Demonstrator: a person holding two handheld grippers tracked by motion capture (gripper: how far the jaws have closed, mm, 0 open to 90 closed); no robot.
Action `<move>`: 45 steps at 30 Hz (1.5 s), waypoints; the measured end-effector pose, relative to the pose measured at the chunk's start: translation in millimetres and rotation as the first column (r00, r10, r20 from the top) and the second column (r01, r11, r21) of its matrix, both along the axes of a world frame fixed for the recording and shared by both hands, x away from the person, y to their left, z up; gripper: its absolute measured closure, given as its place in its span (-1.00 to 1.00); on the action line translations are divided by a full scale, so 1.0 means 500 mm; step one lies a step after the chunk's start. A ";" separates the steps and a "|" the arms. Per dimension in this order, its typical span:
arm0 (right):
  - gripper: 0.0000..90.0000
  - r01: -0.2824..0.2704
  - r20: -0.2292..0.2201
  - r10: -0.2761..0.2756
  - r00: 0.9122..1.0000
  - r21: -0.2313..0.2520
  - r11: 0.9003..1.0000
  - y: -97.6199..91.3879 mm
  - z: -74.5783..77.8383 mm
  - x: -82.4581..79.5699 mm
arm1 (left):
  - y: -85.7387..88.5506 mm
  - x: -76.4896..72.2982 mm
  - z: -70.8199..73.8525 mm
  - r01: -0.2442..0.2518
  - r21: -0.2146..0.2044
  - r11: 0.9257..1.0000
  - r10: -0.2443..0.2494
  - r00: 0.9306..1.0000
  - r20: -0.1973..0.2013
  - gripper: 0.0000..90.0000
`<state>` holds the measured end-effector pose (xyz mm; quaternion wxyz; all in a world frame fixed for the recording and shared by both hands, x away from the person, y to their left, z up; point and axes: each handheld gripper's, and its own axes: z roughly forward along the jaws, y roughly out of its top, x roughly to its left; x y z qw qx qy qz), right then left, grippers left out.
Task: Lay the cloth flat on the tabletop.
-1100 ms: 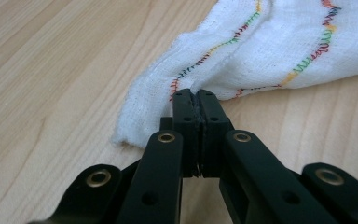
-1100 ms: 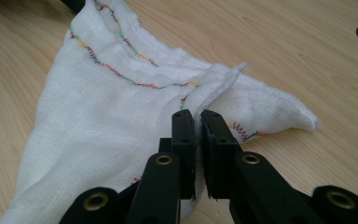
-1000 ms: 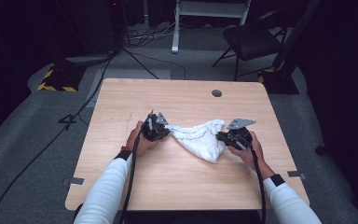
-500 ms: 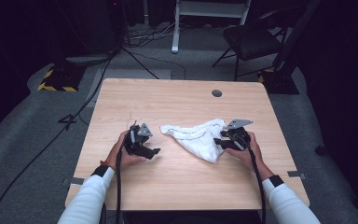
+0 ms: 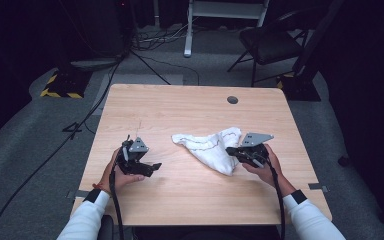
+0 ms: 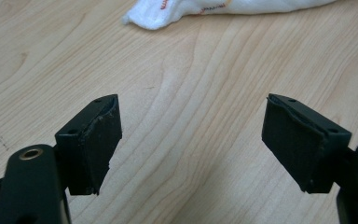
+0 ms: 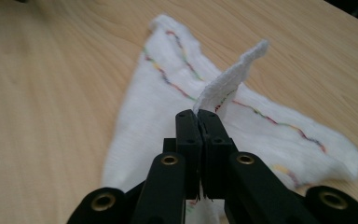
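A white cloth (image 5: 207, 145) with multicoloured stitching lies crumpled on the wooden table (image 5: 190, 107), right of the middle. My right gripper (image 5: 231, 150) is at the cloth's right end. Its jaws have just been closing and are now shut on a fold of the cloth (image 7: 168, 93), which stands up from between the right gripper's (image 7: 198, 115) tips. My left gripper (image 5: 153, 167) sits low over bare wood to the left, apart from the cloth. Its jaws have just been opening and stand wide in the left gripper view (image 6: 193, 105), with nothing between them and the cloth's corner (image 6: 154, 18) farther ahead.
A round cable hole (image 5: 232, 99) is set in the table near its far edge. Beyond the table stand a dark chair (image 5: 270, 45) and a white stand (image 5: 187, 30), with cables on the grey floor. Bare wood surrounds the cloth.
My left gripper has let go of the cloth's left end and drawn away to the left and nearer the person. The cloth's left end now lies on the table. The right gripper stays at the right end.
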<state>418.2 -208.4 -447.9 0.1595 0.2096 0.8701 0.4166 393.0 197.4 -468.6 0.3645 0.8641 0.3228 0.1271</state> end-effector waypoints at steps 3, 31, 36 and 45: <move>0.97 -0.063 0.029 0.063 0.998 -0.013 0.998 0.025 0.010 -0.032 | -0.010 -0.003 -0.002 -0.008 0.038 0.999 0.009 1.000 -0.006 -0.55; 0.33 -0.181 -0.012 0.181 0.983 -0.025 0.983 0.110 -0.010 -0.129 | -0.148 -0.047 0.012 0.104 0.010 0.994 -0.105 0.994 0.020 -0.55; 0.28 -0.103 -0.015 0.103 0.995 -0.041 0.994 0.108 -0.017 -0.085 | -0.186 -0.043 0.006 0.123 0.016 0.992 -0.123 0.992 0.012 -0.55; 0.12 -0.063 -0.088 0.055 0.995 -0.096 0.993 0.152 -0.050 -0.008 | -0.226 -0.020 -0.033 0.129 0.083 0.988 -0.126 0.991 -0.040 -0.38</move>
